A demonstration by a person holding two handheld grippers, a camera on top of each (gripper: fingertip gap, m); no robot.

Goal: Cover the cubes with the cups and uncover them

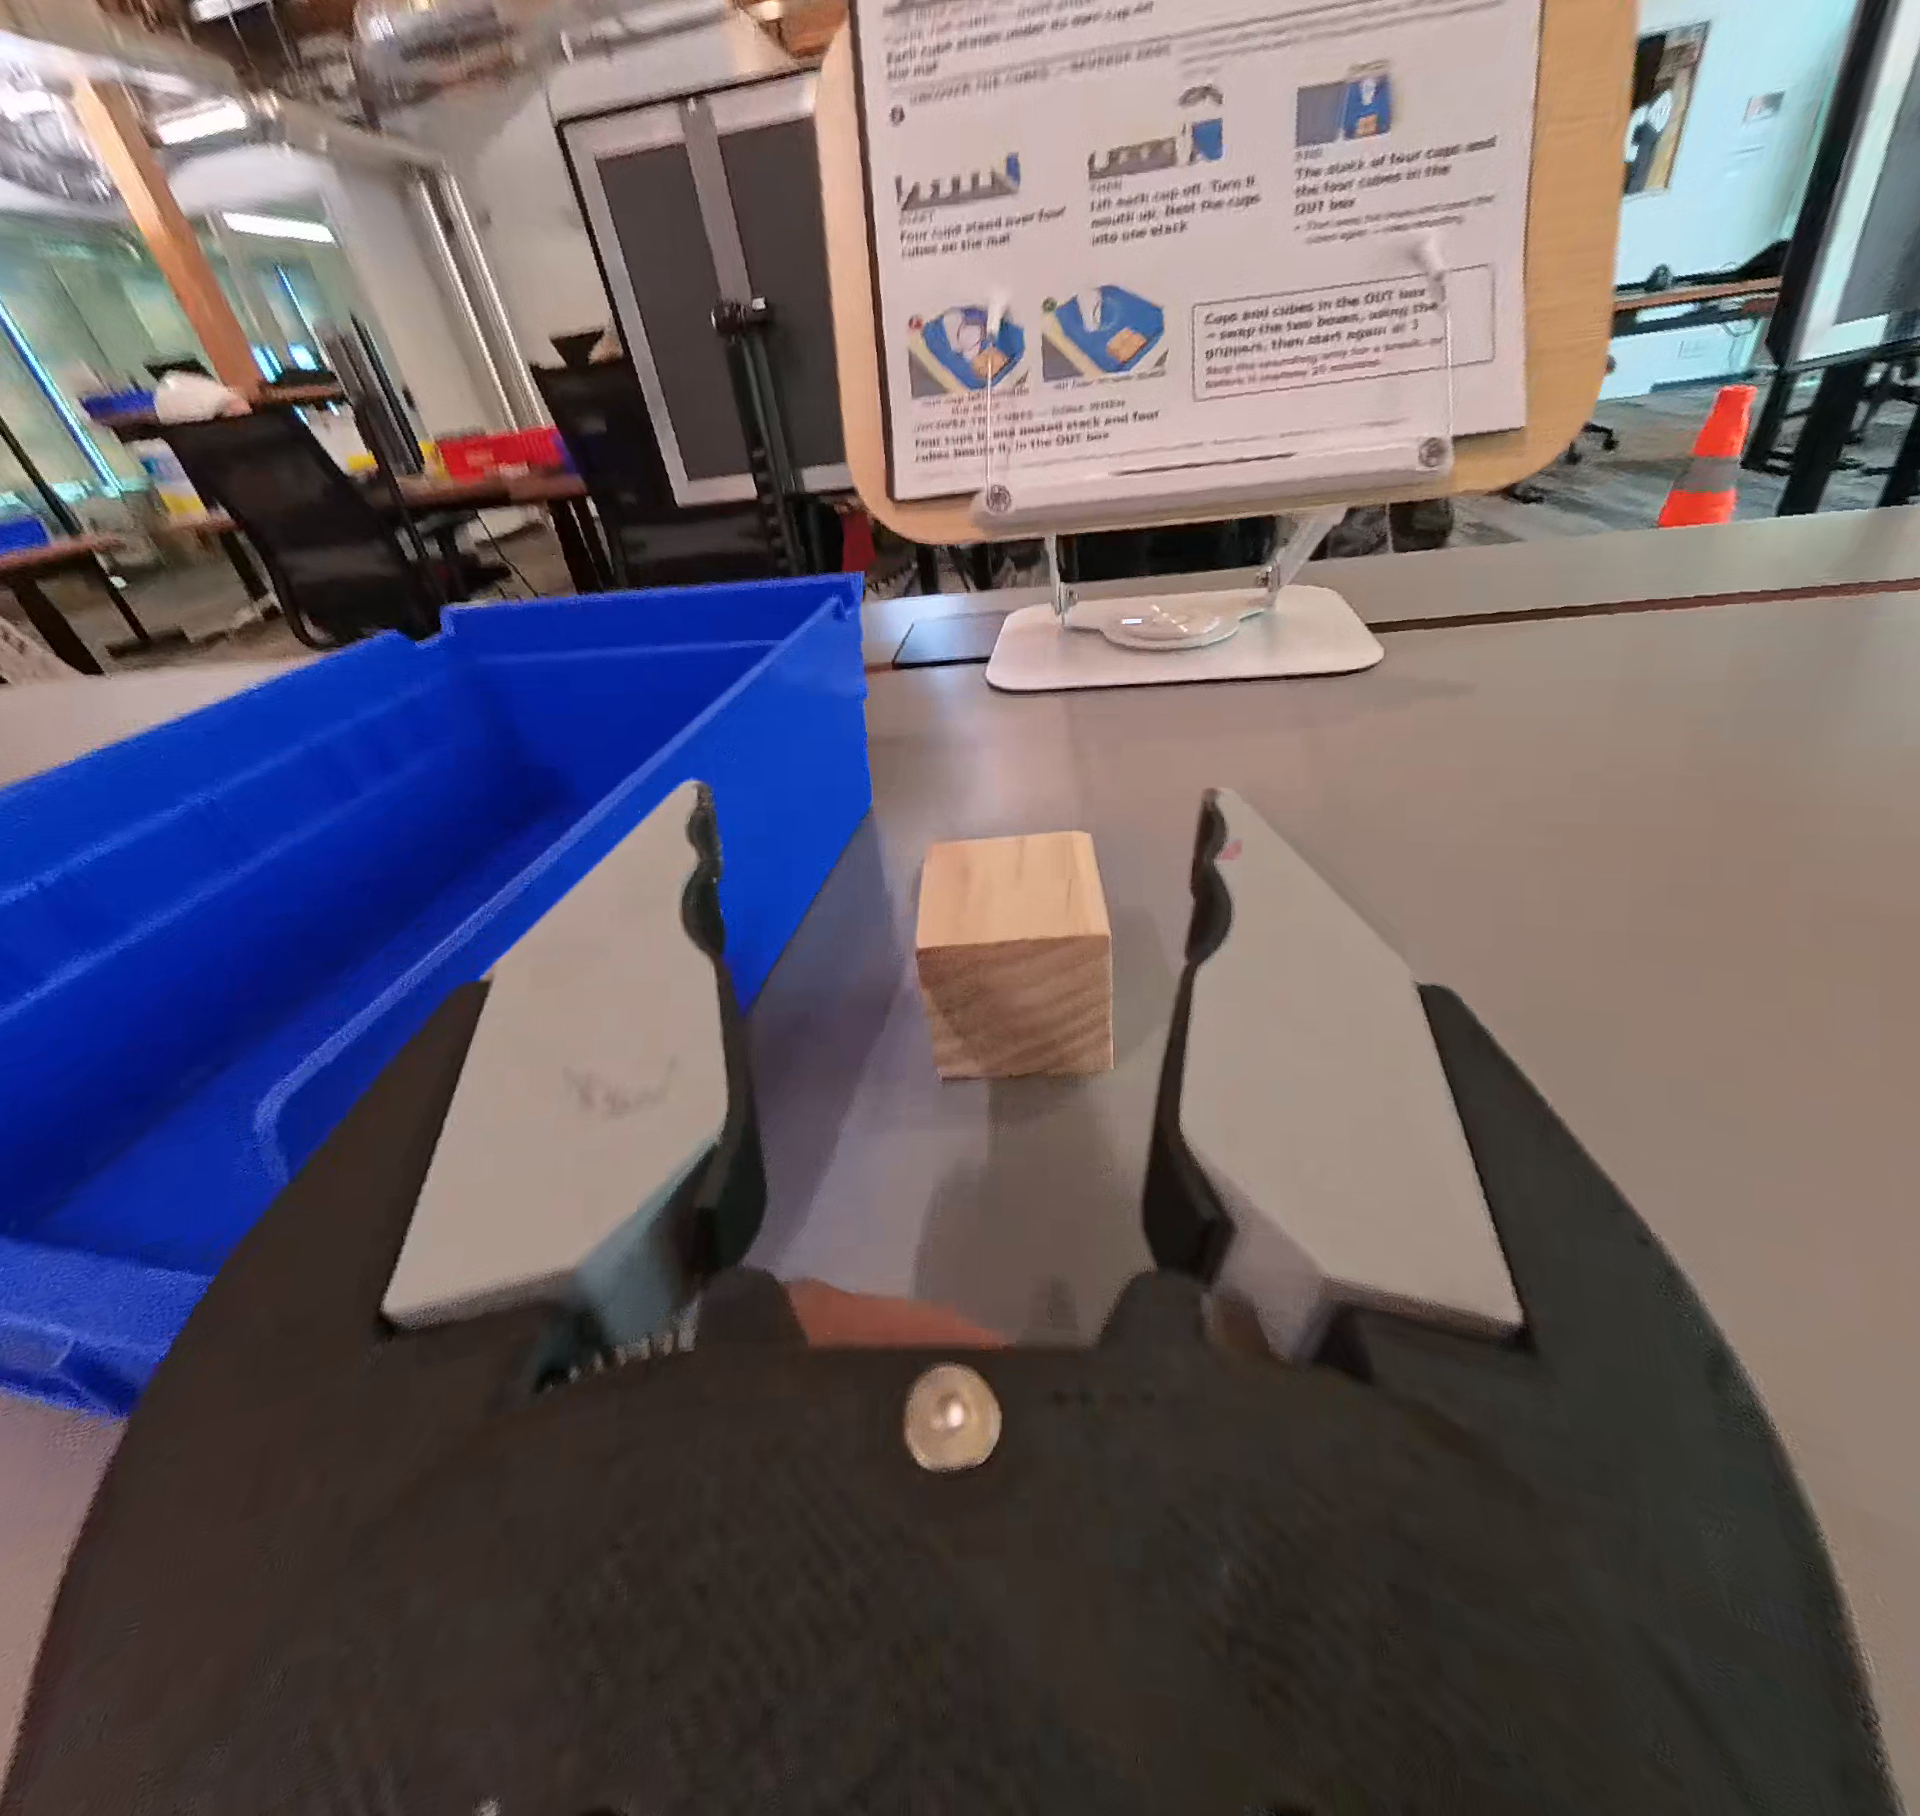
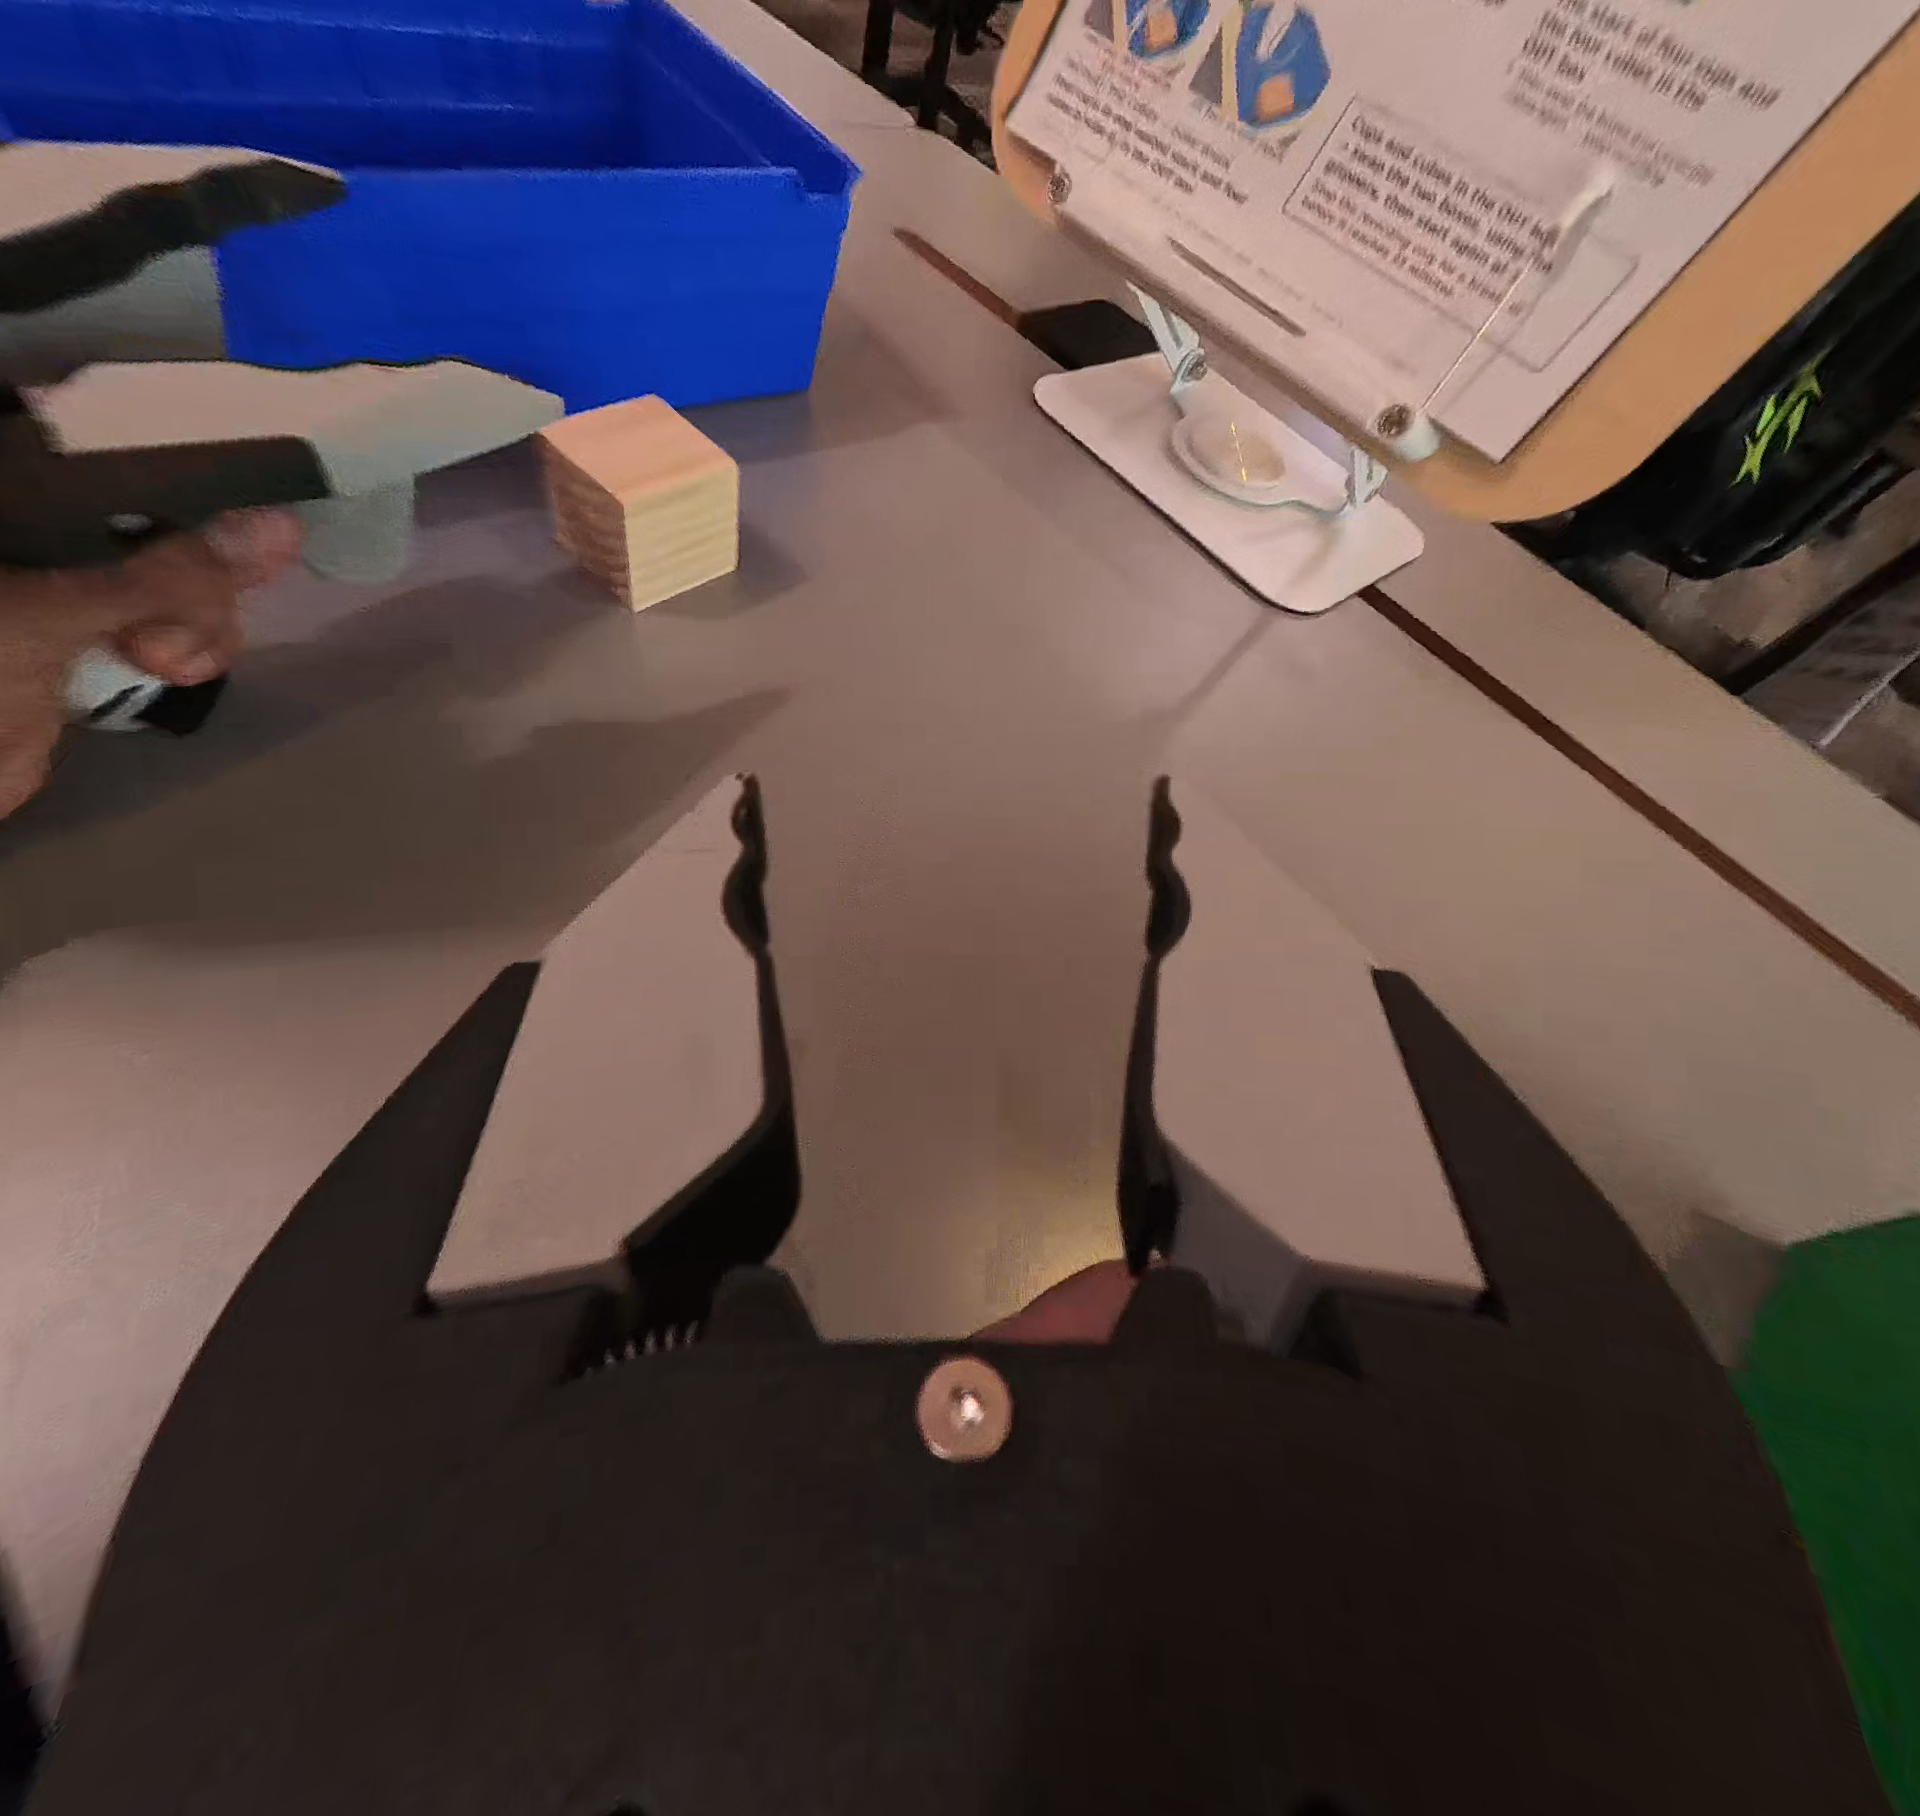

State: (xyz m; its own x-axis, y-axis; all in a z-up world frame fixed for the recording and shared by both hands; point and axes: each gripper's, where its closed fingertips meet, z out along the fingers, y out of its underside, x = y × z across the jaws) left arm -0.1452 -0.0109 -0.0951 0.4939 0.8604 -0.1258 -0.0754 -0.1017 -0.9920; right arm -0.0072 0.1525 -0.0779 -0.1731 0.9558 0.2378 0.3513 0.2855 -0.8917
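Note:
A wooden cube (image 1: 1013, 951) stands on the grey table between the fingers of my left gripper (image 1: 956, 810). The jaws are wide open, with a gap on each side of the cube, and neither pad touches it. The right wrist view shows the same cube (image 2: 646, 499) on the table with the left gripper (image 2: 395, 353) open just left of it. My right gripper (image 2: 954, 790) is open and empty over bare table, nearer than the cube and to its right. No cup is in view.
A blue bin (image 1: 436, 831) stands left of the cube, close to the left finger; it also shows in the right wrist view (image 2: 520, 208). An instruction sheet on a stand (image 1: 1184, 634) is behind. A person's hand (image 2: 114, 623) holds the left gripper.

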